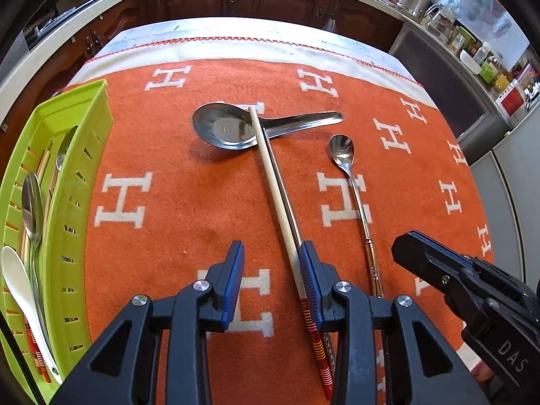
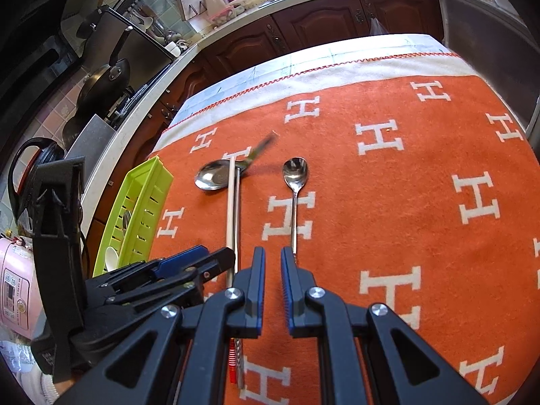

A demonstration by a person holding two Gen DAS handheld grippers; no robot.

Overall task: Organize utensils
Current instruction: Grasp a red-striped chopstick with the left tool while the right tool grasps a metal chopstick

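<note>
Left wrist view: left gripper [image 1: 271, 253] spread, nothing pinched, hovering over the orange blanket [image 1: 175, 155] with H marks on the table. Wooden chopstick [image 1: 275, 199] and metal chopstick [image 1: 282, 185] lying side by side, running under the right-hand finger, far tips resting across the steel soup spoon [image 1: 229, 130] near the blanket's middle. Slim teaspoon [image 1: 352, 175] just right of the chopsticks, bowl toward the far edge, apart from them. Green plastic basket [image 1: 86, 155] along the blanket's left edge, already holding a metal spoon [image 1: 32, 209], a white spoon [image 1: 20, 290] and chopsticks.

Right wrist view: right gripper [image 2: 272, 256] nearly pressed together, a narrow gap between the blue pads, empty, poised above the teaspoon's [image 2: 295, 182] handle end without touching. Left gripper [image 2: 199, 260] close at its left side.
</note>
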